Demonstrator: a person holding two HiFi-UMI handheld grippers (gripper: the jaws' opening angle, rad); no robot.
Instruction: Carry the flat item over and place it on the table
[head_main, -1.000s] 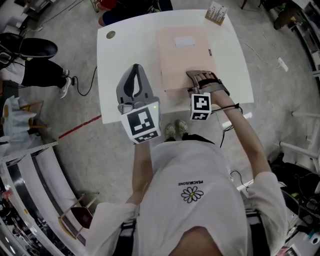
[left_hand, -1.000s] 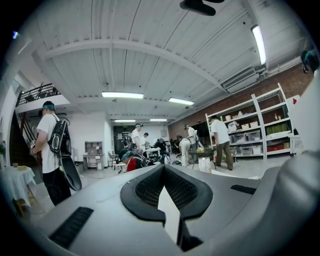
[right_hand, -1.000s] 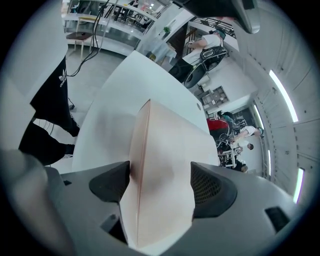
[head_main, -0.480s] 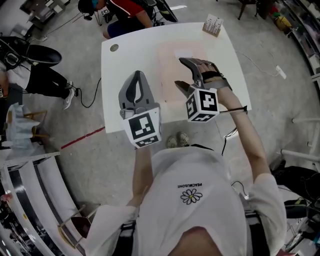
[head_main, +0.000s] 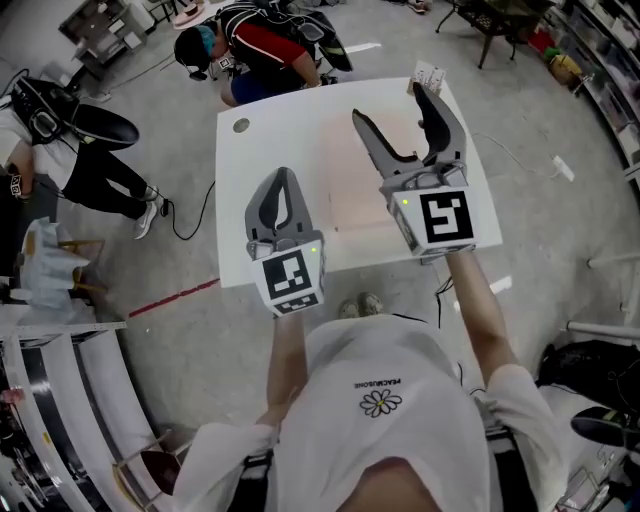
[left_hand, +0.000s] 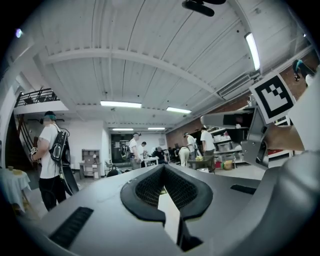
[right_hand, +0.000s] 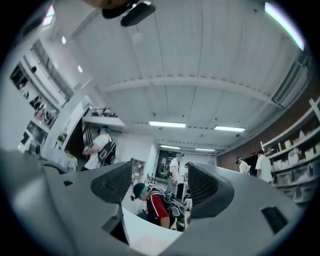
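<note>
The flat item (head_main: 352, 190), a pale pink sheet, lies flat on the white table (head_main: 262, 150) right of its middle. My right gripper (head_main: 394, 108) is held high over the sheet with its jaws wide apart and nothing between them. In the right gripper view the gripper (right_hand: 159, 184) points over the table's edge (right_hand: 145, 235) at the room. My left gripper (head_main: 281, 176) hangs over the table's near left part, jaws together and empty. In the left gripper view the gripper (left_hand: 163, 169) is tilted up toward the ceiling.
A small box of packets (head_main: 431, 76) stands on the table's far right corner and a dark round cap (head_main: 241, 126) on its far left corner. One person crouches just beyond the table (head_main: 250, 45), another stands at the left (head_main: 70, 150). A red line (head_main: 170, 297) marks the floor.
My right gripper left the sheet's near edge, spread its jaws and rose well above the table. The sheet stays flat on the table. The left gripper stays shut, little moved.
</note>
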